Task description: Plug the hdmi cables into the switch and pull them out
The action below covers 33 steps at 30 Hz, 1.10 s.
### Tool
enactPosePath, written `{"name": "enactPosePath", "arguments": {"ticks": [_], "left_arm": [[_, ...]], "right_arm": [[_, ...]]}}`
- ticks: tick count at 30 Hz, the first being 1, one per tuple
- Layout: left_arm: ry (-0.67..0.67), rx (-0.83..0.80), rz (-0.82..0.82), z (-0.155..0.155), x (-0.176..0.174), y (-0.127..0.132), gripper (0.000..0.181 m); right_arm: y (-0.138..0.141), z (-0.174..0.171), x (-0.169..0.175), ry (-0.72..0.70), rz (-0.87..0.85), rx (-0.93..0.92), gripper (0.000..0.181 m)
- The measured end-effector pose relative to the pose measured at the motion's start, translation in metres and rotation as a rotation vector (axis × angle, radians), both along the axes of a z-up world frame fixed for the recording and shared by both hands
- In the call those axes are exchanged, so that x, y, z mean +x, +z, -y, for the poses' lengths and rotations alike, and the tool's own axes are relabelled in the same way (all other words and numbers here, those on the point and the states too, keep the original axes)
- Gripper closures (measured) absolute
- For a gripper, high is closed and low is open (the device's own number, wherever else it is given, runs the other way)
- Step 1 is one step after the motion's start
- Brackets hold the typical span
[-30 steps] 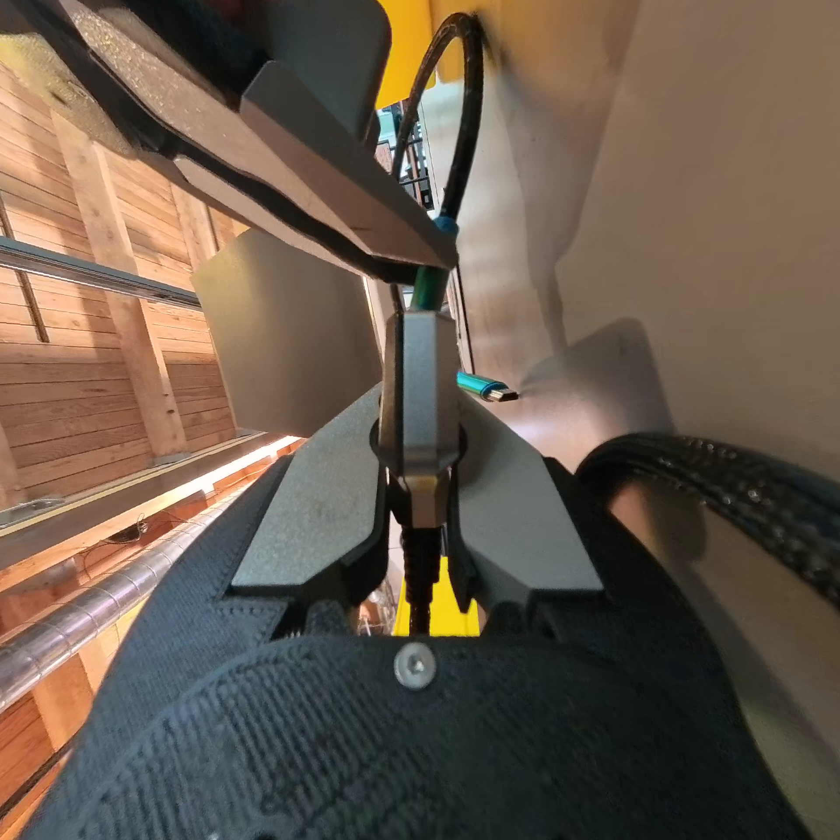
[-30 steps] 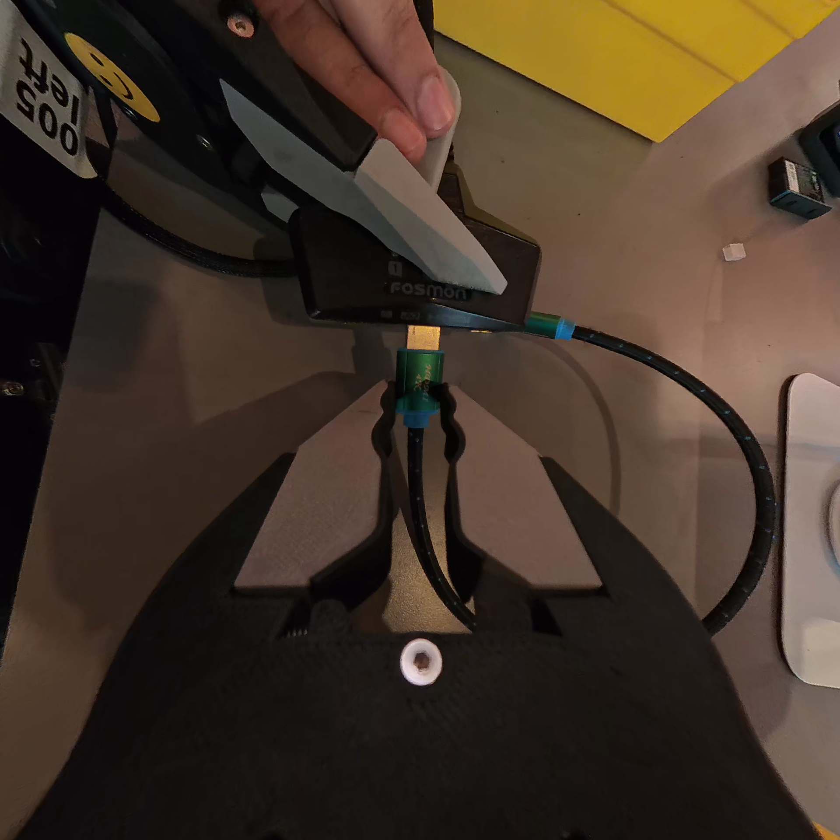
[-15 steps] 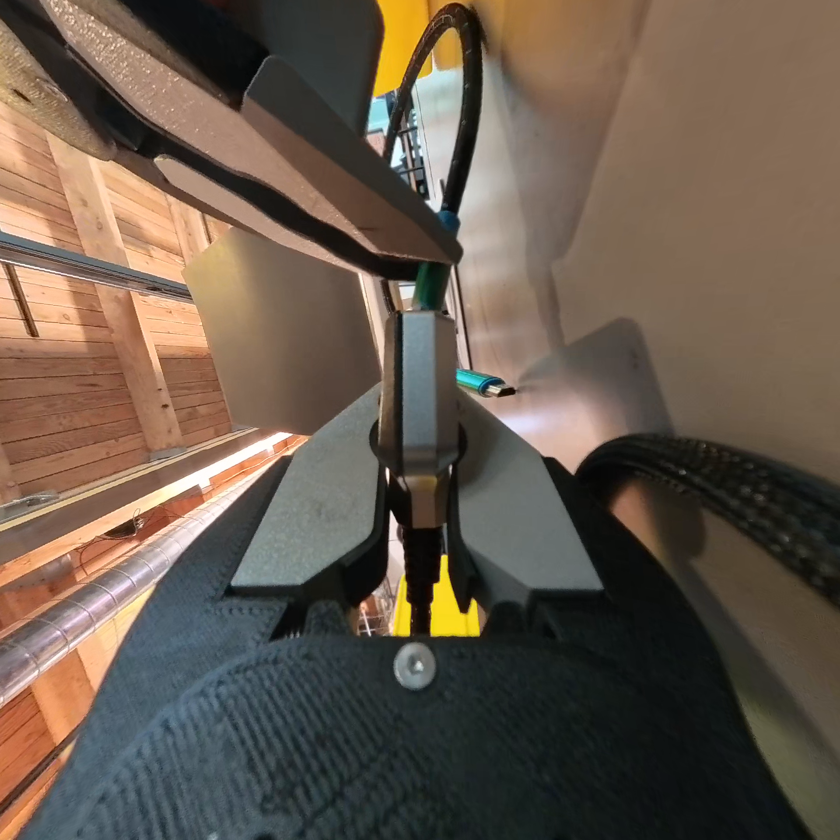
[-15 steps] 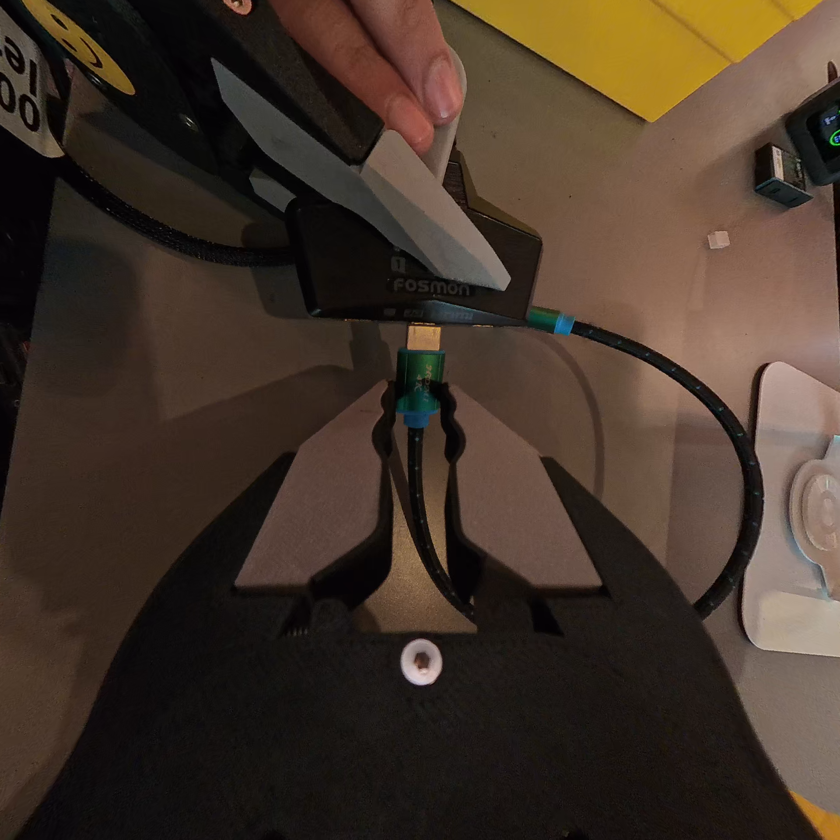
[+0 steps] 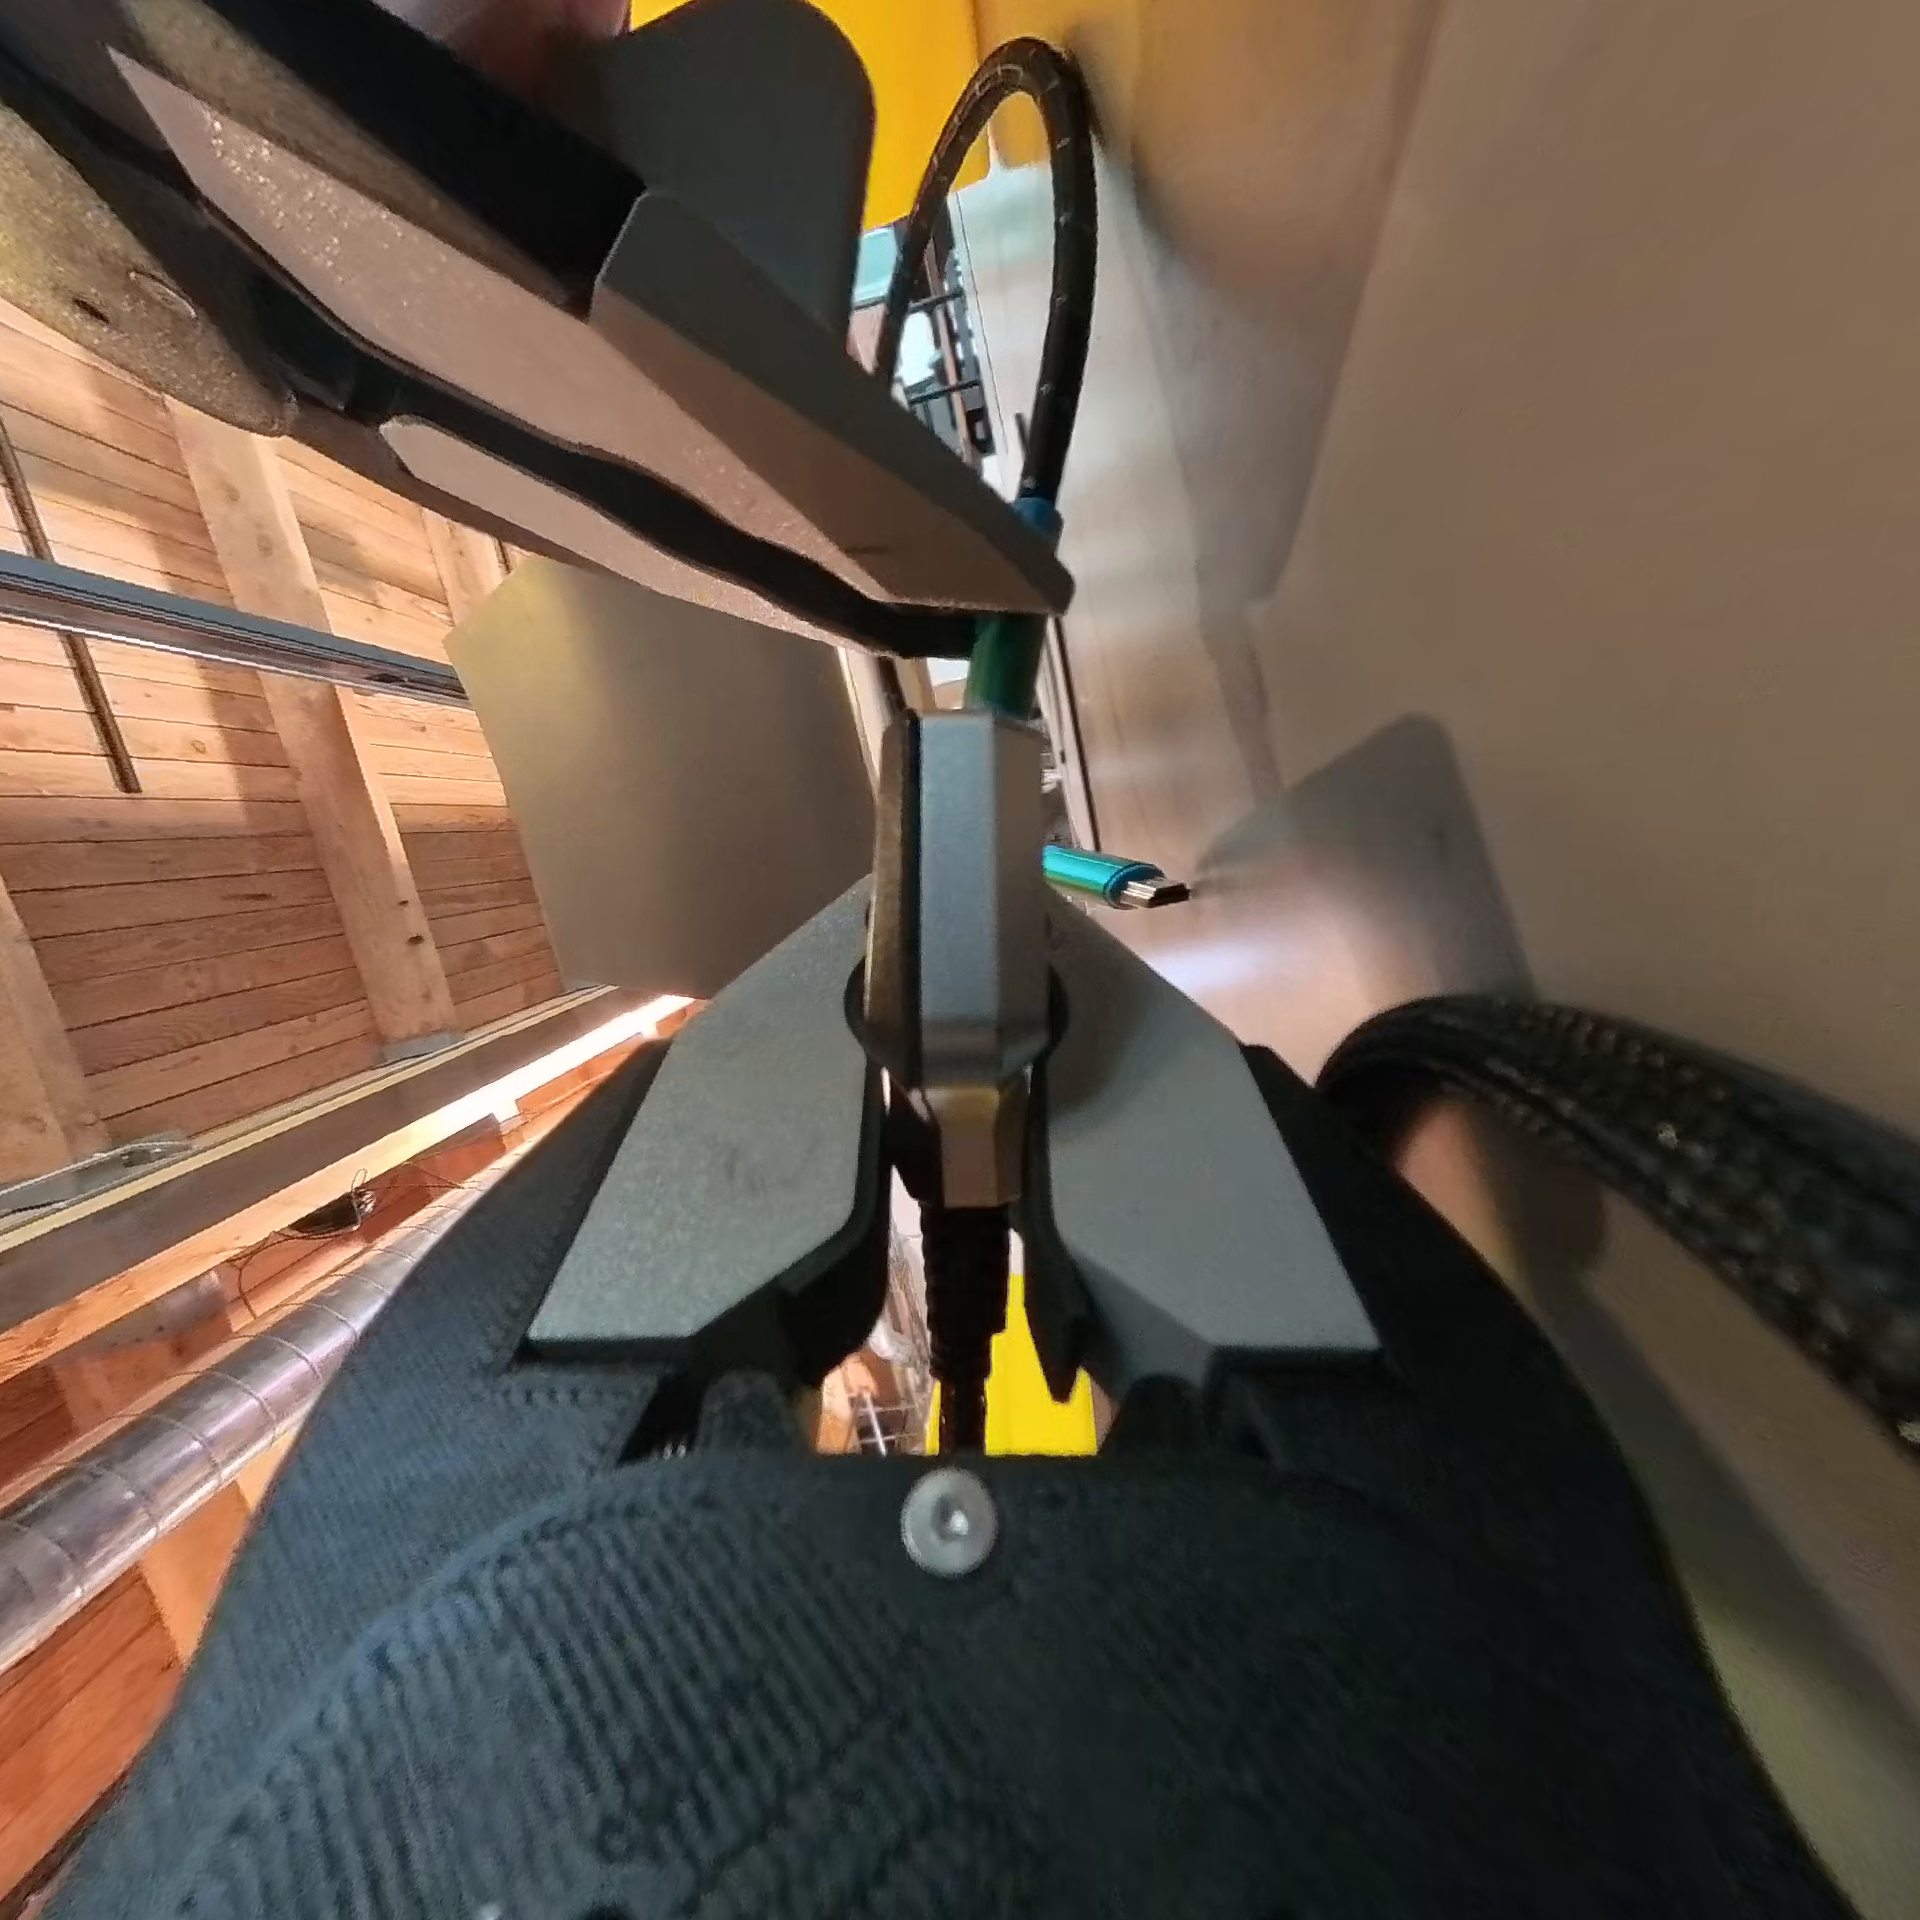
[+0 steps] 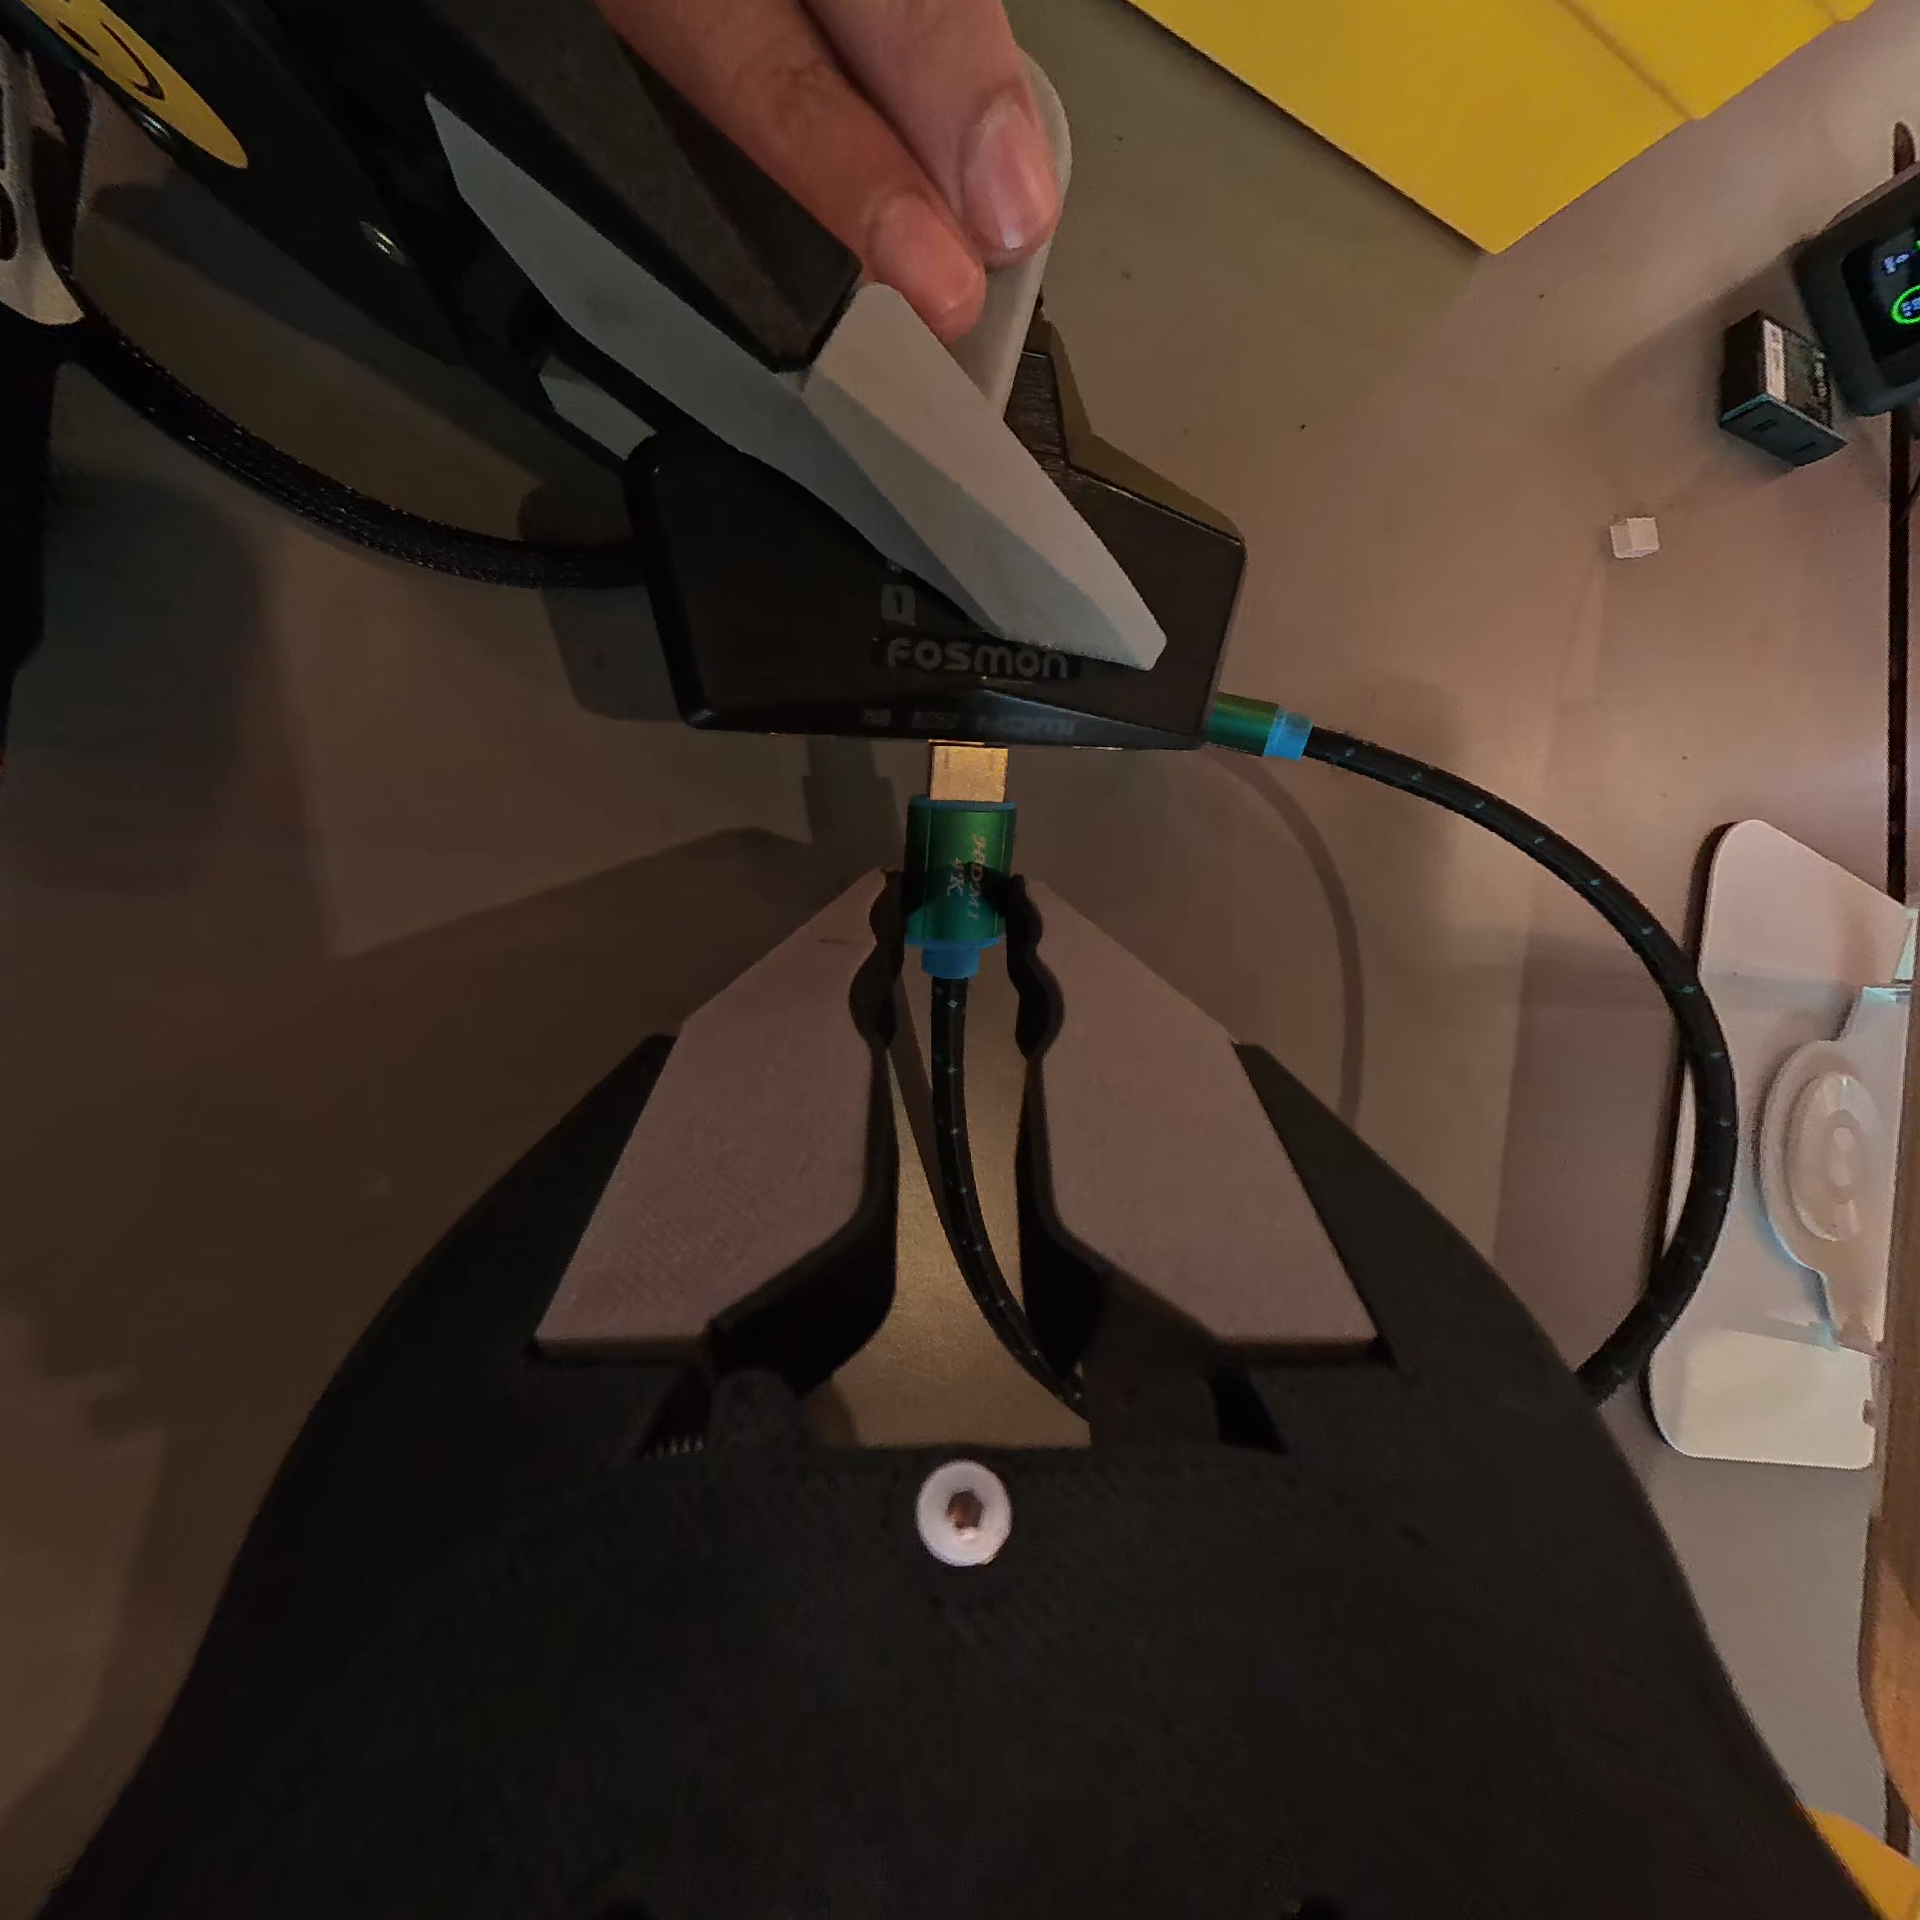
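Left wrist view: left gripper (image 5: 956, 997) is clamped on the switch (image 5: 961, 883), seen edge-on, its own thick cable (image 5: 961, 1278) running back between the fingers. A green plug (image 5: 1003, 670) sits in the switch's far end, and a loose teal plug (image 5: 1112, 883) lies just beyond on the grey table (image 5: 1662, 416). Right gripper's fingers (image 5: 727, 468) cross the top of the frame. Right wrist view: right gripper (image 6: 956, 904) pinches a green plug (image 6: 956, 868) by its shell. Its gold tip (image 6: 966, 774) points straight ahead into the near face of the switch (image 6: 935, 613), apparently only partly seated. Plug's long axis lines up with the fingers and looks square to that face, so the next move, in or out, should run along that line. Left gripper (image 6: 977, 520) grips the switch from above-left, a hand (image 6: 883, 135) on it; a second cable (image 6: 1558, 935) leaves the switch's right side.
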<state>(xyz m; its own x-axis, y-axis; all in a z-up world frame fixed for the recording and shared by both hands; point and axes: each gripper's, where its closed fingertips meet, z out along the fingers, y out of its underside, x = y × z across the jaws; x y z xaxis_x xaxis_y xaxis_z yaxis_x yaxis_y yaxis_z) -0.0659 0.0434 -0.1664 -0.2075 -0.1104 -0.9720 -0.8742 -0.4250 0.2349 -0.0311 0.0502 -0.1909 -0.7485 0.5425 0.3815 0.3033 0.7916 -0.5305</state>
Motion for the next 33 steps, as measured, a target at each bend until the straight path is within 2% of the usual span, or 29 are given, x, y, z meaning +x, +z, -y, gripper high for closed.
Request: {"name": "enactPosePath", "arguments": {"ticks": [26,33], "left_arm": [[0.003,-0.001,0.011,0.0006,-0.0003,-0.0006,0.161],[0.006,-0.005,0.0,-0.0005,0.0007,-0.0006,0.161]], "right_arm": [[0.0047,0.0014,0.0029,0.006,-0.016,-0.001,0.165],[0.0027,-0.0002,0.003,0.006,-0.017,0.051,0.165]]}}
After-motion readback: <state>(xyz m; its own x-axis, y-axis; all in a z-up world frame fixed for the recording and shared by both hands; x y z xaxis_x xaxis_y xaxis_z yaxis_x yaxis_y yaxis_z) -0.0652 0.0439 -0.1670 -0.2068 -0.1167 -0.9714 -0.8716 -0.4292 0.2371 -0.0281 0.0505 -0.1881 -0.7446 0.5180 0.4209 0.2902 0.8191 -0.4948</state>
